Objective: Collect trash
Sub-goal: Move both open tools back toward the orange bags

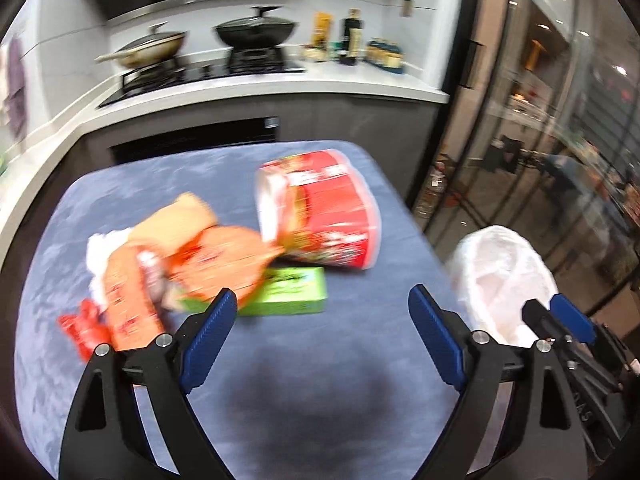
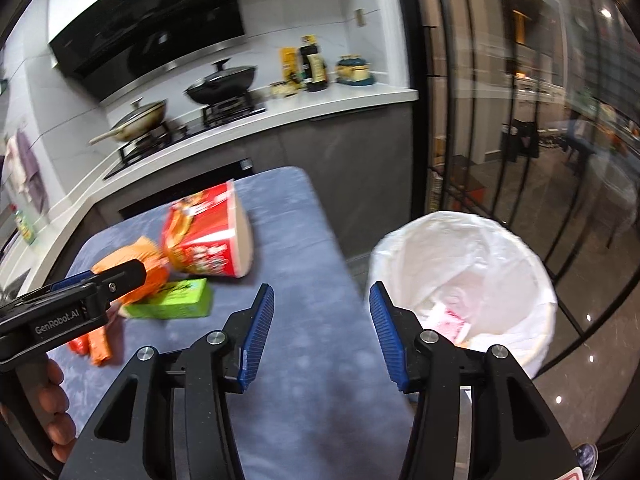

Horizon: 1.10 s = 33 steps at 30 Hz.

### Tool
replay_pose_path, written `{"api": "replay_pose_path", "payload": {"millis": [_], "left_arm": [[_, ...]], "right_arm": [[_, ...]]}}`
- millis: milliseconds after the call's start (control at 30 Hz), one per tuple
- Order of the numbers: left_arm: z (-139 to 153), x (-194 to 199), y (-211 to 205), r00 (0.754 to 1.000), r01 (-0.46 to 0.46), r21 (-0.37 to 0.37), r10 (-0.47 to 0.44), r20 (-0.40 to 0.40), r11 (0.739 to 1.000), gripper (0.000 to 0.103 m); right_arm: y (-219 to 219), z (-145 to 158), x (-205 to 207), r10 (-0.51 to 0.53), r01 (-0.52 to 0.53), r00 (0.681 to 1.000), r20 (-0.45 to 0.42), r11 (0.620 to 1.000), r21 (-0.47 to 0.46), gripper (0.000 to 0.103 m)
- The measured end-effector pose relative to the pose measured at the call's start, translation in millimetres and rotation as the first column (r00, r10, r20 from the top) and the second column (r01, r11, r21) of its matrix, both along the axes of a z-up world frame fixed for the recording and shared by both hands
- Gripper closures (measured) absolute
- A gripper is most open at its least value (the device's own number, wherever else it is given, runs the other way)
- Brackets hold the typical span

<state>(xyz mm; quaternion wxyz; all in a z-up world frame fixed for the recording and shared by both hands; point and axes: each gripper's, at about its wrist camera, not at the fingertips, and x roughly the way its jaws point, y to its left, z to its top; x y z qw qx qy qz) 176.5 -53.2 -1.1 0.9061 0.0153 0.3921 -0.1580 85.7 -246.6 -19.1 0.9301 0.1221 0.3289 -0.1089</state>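
Both the left gripper [image 1: 318,306] and the right gripper [image 2: 322,308] gape empty; lower right, the lined bin [image 2: 464,280] waits beside the table [image 2: 304,380] — handy for wrappers [image 1: 192,256].

this is looking like a home kitchen. a gas stove [image 2: 188,130] is sitting in a white counter [image 2: 340,102], carrying a lidded black wok [image 2: 222,82] and a pale lidded pan [image 2: 138,120]. a black range hood [image 2: 148,20] is hanging above them against white wall tiles. sauce bottles [image 2: 312,66] are standing on the counter, towels [image 2: 24,172] are hanging at the left, and glass doors [image 2: 520,100] are closing off the right side.
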Motion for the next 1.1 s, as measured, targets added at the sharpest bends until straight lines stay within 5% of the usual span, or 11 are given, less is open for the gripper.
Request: {"api": "replay_pose_path", "payload": {"millis": [433, 1100], "left_arm": [[-20, 3, 117, 0.976, -0.216, 0.012, 0.216, -0.038, 0.976, 0.019], [-58, 15, 200, 0.928, -0.354, -0.015, 0.349, -0.134, 0.935, 0.019]], "right_arm": [[89, -10, 35, 0.176, -0.175, 0.984, -0.020, 0.984, 0.039, 0.054], [161, -40, 116, 0.306, -0.295, 0.950, -0.058, 0.945, 0.140, 0.054]]}}
